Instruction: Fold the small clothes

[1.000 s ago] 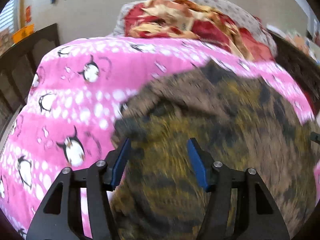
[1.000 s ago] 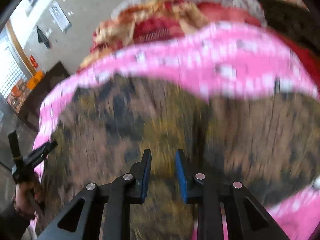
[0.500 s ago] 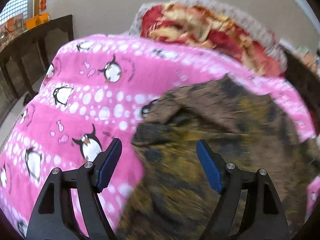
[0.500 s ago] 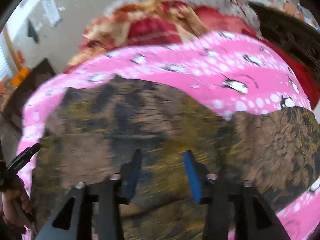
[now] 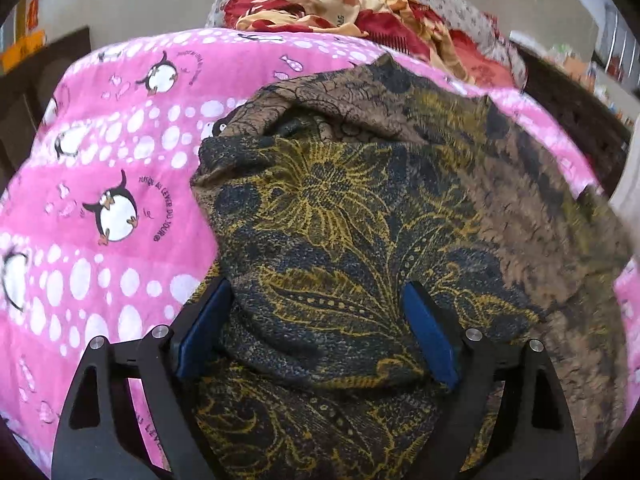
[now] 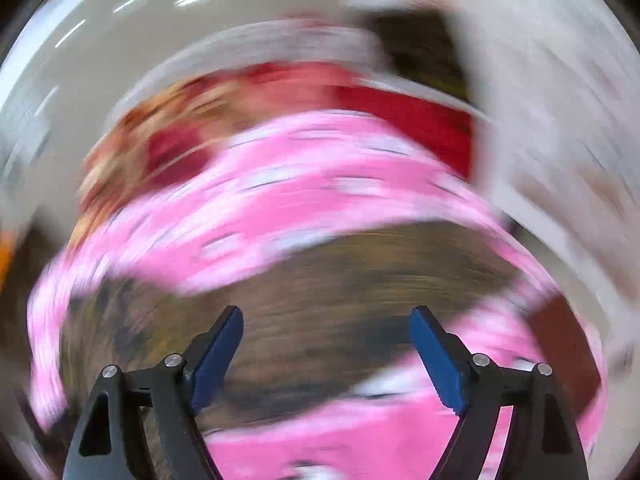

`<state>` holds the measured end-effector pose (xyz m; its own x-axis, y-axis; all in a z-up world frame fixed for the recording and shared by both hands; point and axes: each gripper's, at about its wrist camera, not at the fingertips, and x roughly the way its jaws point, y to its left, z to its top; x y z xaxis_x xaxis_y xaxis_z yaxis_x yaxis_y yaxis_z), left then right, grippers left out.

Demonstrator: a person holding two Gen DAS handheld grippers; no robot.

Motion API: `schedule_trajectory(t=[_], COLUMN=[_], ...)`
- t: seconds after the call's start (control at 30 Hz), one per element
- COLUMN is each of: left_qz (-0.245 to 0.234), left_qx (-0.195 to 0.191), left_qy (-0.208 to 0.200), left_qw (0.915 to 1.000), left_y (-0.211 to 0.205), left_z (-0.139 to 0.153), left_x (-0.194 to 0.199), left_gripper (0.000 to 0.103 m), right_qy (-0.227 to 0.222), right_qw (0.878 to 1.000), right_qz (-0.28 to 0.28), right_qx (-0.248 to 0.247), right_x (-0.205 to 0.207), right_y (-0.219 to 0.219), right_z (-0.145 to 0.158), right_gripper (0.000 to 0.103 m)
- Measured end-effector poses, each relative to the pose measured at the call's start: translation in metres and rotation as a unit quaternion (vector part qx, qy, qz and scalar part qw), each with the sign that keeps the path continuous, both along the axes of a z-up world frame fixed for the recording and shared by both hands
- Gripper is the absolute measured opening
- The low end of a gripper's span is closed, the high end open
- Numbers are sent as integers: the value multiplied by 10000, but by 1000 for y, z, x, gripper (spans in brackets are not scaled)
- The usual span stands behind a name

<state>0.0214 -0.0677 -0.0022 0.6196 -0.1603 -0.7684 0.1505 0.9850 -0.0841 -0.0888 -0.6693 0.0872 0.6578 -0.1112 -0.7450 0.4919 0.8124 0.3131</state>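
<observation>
Left gripper (image 5: 316,328) jaws had just been opening, spread wide; brown-and-gold patterned cloth garment (image 5: 360,216) bulged between them, unclamped, over pink penguin-print blanket (image 5: 120,152). Right gripper (image 6: 326,356) likewise just opened, nothing gripped, view blurred. Risk judged: loosened fold could be dragged open on withdrawal

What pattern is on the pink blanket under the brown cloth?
Black-and-white penguins with white dots on the pink blanket, clearest in the left wrist view.

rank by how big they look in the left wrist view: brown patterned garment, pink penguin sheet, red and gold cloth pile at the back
1. brown patterned garment, though it lies nearest the camera, which inflates it
2. pink penguin sheet, partly covered by the garment, so likely larger in reality
3. red and gold cloth pile, farthest away
</observation>
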Motion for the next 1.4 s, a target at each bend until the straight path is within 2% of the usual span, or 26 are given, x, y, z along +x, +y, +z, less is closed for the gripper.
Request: schedule_trajectory(t=[0.03, 0.07, 0.13, 0.17, 0.23, 0.27, 0.3, 0.37, 0.4, 0.5, 0.6, 0.63, 0.67, 0.73, 0.77, 0.87, 0.93, 0.97, 1.0, 1.07, 1.13, 1.17, 1.23, 1.27, 1.4], left_qz=[5, 15, 40, 45, 46, 47, 52, 69, 76, 80, 86, 88, 90, 90, 89, 84, 84, 83, 81, 73, 67, 63, 49, 35, 24], left_qx=[149, 266, 241, 166, 99, 105, 117, 131, 122, 89, 71, 71, 73, 57, 50, 16, -12, -21, -31, -66, -99, -119, -165, -208, -462], left_qy=[-28, -56, -39, -24, -14, -15, -15, -15, -11, -5, 2, 5, 3, 4, 5, 1, -1, -3, -4, -7, -7, -8, -8, -11, 41], left_qw=[9999, 9996, 9997, 9998, 9999, 9999, 9999, 9999, 9999, 9999, 9999, 9999, 9999, 9999, 9999, 10000, 10000, 10000, 10000, 10000, 9999, 9999, 9999, 9998, 9989], left_y=[-5, -11, -12, -7, -3, -3, -3, -4, -3, -1, -1, -1, -1, -1, -1, 1, 1, 1, 2, 3, 4, 5, 7, 9, 22], left_z=[0, 0, -2, -3, -3, -2, -2, -2, -2, -3, -3, -3, -3, -3, -3, -3, -3, -3, -3, -3, -3, -3, -2, -2, 16], left_x=[1, 2, 5, 4, 2, 3, 3, 3, 4, 0, 1, 2, 1, 1, 1, 1, 1, 1, 1, 1, 1, 1, 1, 0, -12], left_gripper=[88, 88, 89, 89, 89, 89, 89, 89, 89, 90, 90, 90, 90, 90, 90, 90, 90, 90, 90, 90, 90, 89, 89, 89, 89], right_qy=[-36, -103, -164, -205, -382, -511, -653, -863, -886, -859, -921, -823, -667, -687, -710, -1193, -1568, -1872, -2031, -2357, -2491, -2515, -2548, -2511, -2259], right_qw=[9985, 9923, 9752, 9702, 9516, 9346, 9225, 9119, 9127, 9267, 9320, 9374, 9448, 9501, 9536, 9619, 9696, 9730, 9740, 9708, 9647, 9584, 9476, 9407, 9223], right_qz=[-399, -851, -1474, -1577, -1790, -1903, -1904, -1810, -1707, -1585, -1491, -1494, -1572, -1783, -1856, -1801, -1470, -1057, -743, 114, 811, 1337, 1925, 2279, 3125], right_qx=[384, 898, 1645, 1826, 2469, 2962, 3295, 3581, 3605, 3298, 3171, 3037, 2797, 2466, 2261, 1677, 1168, 841, 682, 426, 259, 163, 74, 45, 267], right_x=[-13, -29, -54, -58, -67, -67, -65, -59, -49, -16, 3, 12, 18, 17, 15, 8, 7, 11, 16, 32, 47, 59, 75, 88, 120], right_y=[-34, -73, -126, -140, -164, -174, -180, -176, -175, -169, -173, -171, -170, -168, -166, -153, -131, -106, -86, -26, 30, 77, 137, 184, 306], right_z=[-8, -21, -50, -56, -83, -102, -114, -128, -132, -133, -134, -136, -135, -126, -117, -69, -26, 6, 25, 64, 84, 94, 98, 97, 72], right_gripper=[71, 69, 67, 67, 67, 67, 67, 67, 67, 65, 35, 20, 13, 5, 5, 4, 4, 4, 4, 4, 4, 4, 4, 4, 3])
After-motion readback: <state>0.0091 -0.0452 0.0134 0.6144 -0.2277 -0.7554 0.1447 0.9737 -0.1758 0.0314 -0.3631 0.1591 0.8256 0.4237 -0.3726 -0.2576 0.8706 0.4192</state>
